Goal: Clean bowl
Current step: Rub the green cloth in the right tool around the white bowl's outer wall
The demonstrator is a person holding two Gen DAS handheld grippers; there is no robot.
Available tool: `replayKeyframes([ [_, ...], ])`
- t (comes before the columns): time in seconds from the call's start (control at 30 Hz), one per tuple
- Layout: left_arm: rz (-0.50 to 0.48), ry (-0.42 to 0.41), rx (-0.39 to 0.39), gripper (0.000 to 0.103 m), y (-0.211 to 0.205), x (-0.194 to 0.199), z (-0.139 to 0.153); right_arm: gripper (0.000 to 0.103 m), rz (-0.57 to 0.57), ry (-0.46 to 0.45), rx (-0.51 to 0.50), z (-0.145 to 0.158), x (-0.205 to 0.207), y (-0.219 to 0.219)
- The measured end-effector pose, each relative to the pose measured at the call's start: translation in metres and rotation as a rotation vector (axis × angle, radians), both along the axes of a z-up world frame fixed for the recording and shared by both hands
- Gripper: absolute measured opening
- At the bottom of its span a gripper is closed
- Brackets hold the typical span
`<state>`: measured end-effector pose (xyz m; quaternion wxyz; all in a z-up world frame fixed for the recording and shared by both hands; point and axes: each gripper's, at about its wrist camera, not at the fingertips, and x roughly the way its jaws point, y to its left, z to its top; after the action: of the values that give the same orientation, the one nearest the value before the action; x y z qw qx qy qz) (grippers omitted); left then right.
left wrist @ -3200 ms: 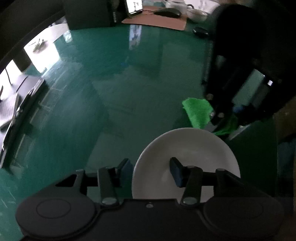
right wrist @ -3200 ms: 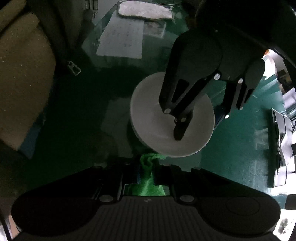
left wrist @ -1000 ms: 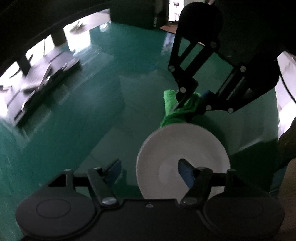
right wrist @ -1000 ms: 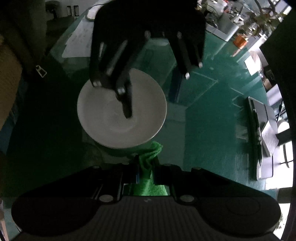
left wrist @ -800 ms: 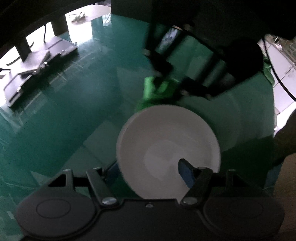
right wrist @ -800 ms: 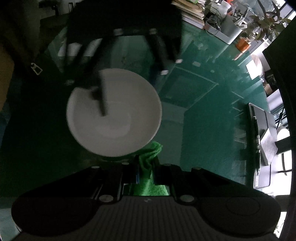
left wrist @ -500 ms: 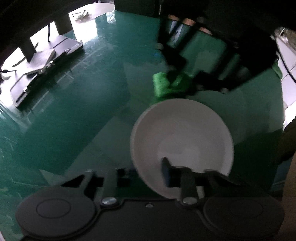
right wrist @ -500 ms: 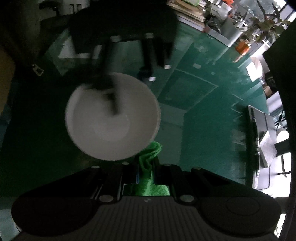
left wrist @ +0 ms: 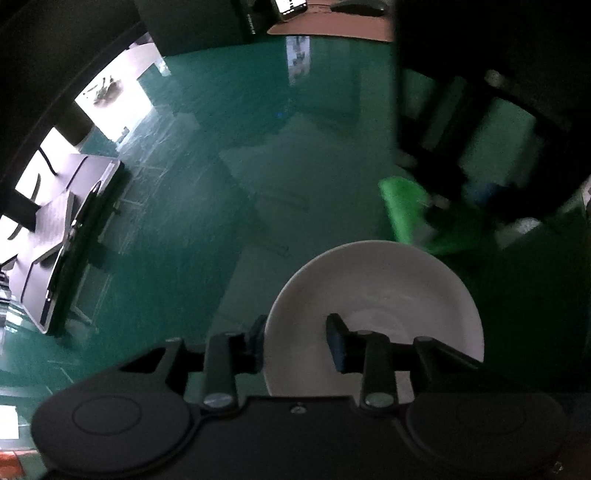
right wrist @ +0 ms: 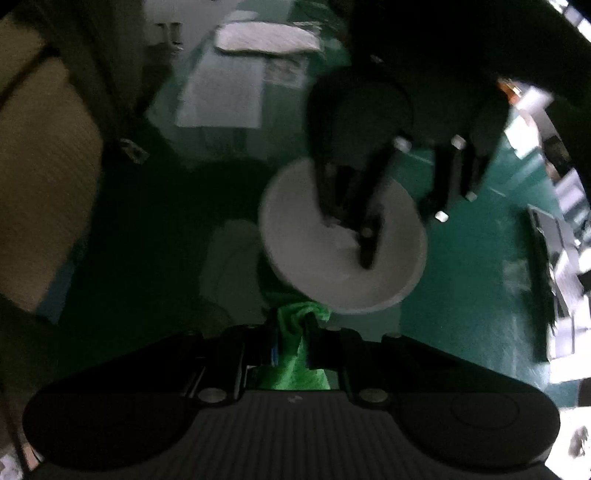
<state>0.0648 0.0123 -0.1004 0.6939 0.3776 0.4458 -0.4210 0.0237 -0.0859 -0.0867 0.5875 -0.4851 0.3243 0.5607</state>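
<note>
A white bowl [left wrist: 391,280] is held over the green glass table. My left gripper [left wrist: 297,341] is shut on the bowl's near rim, one finger inside the bowl and one outside. The bowl also shows in the right wrist view [right wrist: 332,266], with the left gripper's dark fingers [right wrist: 365,236] across it. My right gripper [right wrist: 291,343] is shut on a green cloth [right wrist: 299,354], just below the bowl's edge. In the left wrist view the green cloth [left wrist: 406,210] hangs beyond the bowl's far rim under the blurred right gripper.
A dark laptop or stand [left wrist: 70,229] lies at the table's left. A brown mat with a mouse [left wrist: 332,26] sits at the far edge. A white towel [right wrist: 266,38] and papers [right wrist: 221,96] lie far off. A tan chair [right wrist: 40,177] stands at left.
The bowl has swung back to the right in the left gripper's hold and both views have turned. The right gripper with the cloth stays close to the bowl's rim.
</note>
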Motion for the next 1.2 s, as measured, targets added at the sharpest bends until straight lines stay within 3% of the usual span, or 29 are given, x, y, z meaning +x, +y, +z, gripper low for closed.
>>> replayKeyframes([
  [0.1, 0.006, -0.002, -0.005, 0.034, 0.002, -0.003, 0.001, 0.011, -0.08, -0.002, 0.028, 0.004, 0.018, 0.0],
  [0.2, 0.008, -0.002, -0.007, 0.034, 0.002, -0.005, 0.001, 0.015, -0.039, 0.015, 0.007, 0.005, 0.008, 0.004],
  [0.3, 0.009, -0.004, -0.011, 0.034, 0.0, -0.001, 0.0, 0.012, 0.047, 0.056, -0.018, 0.001, -0.008, 0.006],
  [0.43, 0.01, -0.005, -0.013, 0.034, -0.002, 0.004, -0.002, 0.011, 0.053, 0.046, -0.034, 0.001, -0.003, 0.01],
  [0.6, 0.01, -0.007, -0.014, 0.034, -0.002, 0.003, -0.001, 0.014, -0.037, 0.015, 0.0, 0.005, 0.015, 0.01],
  [0.8, 0.004, -0.01, -0.02, 0.035, -0.004, 0.006, -0.001, 0.012, 0.058, 0.088, -0.008, 0.002, -0.005, 0.014],
  [0.97, 0.002, -0.012, -0.017, 0.035, -0.004, 0.006, -0.001, 0.009, 0.025, 0.05, -0.037, 0.002, 0.011, 0.019],
  [1.1, 0.003, -0.015, -0.017, 0.035, -0.004, 0.006, -0.002, 0.011, -0.057, 0.008, 0.005, 0.007, 0.021, 0.014],
  [1.2, 0.001, -0.016, -0.016, 0.035, -0.005, 0.006, -0.002, 0.014, -0.011, 0.008, -0.018, 0.005, 0.009, 0.016],
])
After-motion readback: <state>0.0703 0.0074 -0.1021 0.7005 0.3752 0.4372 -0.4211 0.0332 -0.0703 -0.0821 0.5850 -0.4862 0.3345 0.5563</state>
